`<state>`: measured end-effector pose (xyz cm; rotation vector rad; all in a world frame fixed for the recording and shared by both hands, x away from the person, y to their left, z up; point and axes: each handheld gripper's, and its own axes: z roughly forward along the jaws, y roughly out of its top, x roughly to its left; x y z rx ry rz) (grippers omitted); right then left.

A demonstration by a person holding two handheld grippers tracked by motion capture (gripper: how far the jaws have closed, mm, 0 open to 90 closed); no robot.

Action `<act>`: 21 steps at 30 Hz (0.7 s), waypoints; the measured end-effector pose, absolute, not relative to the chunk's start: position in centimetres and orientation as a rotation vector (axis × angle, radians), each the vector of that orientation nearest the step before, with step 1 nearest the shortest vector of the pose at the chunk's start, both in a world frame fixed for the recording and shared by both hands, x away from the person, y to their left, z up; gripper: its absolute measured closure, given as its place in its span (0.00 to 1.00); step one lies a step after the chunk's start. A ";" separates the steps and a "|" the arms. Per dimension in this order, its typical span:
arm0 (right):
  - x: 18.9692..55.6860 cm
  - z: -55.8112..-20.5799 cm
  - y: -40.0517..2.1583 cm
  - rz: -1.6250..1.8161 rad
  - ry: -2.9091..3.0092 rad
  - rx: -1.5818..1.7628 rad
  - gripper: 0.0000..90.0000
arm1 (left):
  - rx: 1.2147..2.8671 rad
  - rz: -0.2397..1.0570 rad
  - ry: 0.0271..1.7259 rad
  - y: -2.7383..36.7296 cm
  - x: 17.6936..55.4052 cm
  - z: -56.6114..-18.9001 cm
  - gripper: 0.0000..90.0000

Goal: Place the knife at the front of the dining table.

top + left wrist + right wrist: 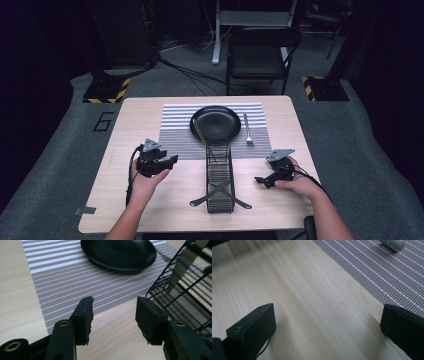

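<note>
I see the wooden table (pixel 125 150) with the striped placemat (pixel 175 130) at its far middle, the black plate (pixel 216 123) on it and a fork (pixel 247 129) right of the plate. The wire rack (pixel 220 177) sits at near centre, a knife (pixel 199 132) leaning from it onto the plate. My left gripper (pixel 170 161) hovers left of the rack, jaws half apart on nothing; my right gripper (pixel 260 180) is low over the table right of the rack, wide and empty.

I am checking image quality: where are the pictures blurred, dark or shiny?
High view: room behind the table is very dark. Left gripper view: sharp, with a soft sheen on the plate and glare on the knife in the rack. Right gripper view: table blurred at the top left, mat sharp.
</note>
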<state>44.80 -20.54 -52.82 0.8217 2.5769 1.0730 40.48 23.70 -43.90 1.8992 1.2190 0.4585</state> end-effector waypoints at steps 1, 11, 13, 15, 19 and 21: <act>44.8 -52.8 -20.5 1.073 2.577 0.822 0.00 | 1.902 0.459 1.199 23.3 40.6 -43.4 0.53; 44.8 -52.8 -20.5 1.073 2.577 0.822 0.00 | 1.909 0.445 1.138 21.6 40.9 -41.7 0.59; 44.8 -52.8 -20.5 1.073 2.577 0.822 0.00 | 1.917 0.443 1.129 21.2 41.0 -41.2 0.62; 44.8 -52.8 -20.5 1.073 2.577 0.821 0.00 | 1.915 0.442 1.125 21.1 41.0 -40.7 0.62; 44.8 -52.8 -20.5 1.073 2.576 0.824 0.00 | 1.901 0.438 1.112 20.6 41.1 -39.8 0.62; 44.8 -52.8 -20.5 1.073 2.576 0.824 0.00 | 1.899 0.435 1.101 20.2 41.1 -39.5 0.63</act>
